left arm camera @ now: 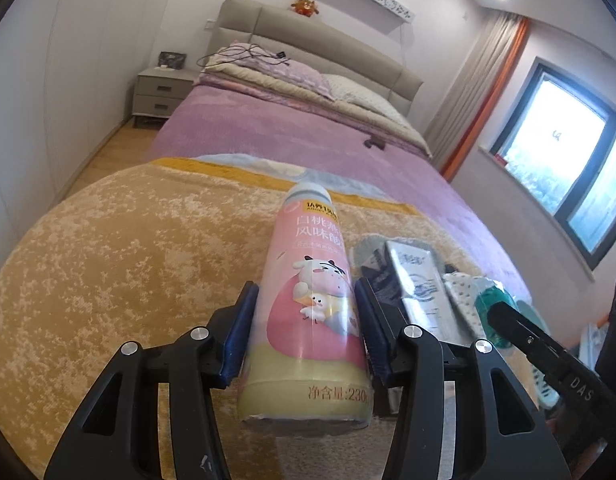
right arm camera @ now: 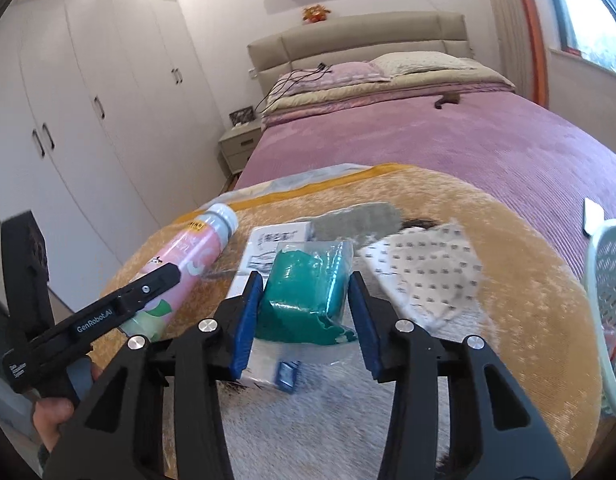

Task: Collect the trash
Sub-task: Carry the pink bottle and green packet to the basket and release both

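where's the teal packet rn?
Right wrist view, centre: teal packet between the right gripper jaws, atop the white carton, right of the pink bottle.

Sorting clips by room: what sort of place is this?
A home bedroom: a wide bed with a purple cover, a padded beige headboard, a grey bedside cabinet and tall white wardrobes.

Shows only a slice of the white basket (right arm camera: 606,280) at the right edge and part of a hand (right arm camera: 51,420) at the bottom-left corner of the right wrist view. Hides the box's (left arm camera: 418,288) near left side behind the bottle (left arm camera: 308,300) in the left wrist view, and blurs the green packet (left arm camera: 492,308) there. Cannot tell what the small dark thing (left arm camera: 375,143) on the purple bedspread (left arm camera: 267,128) is.
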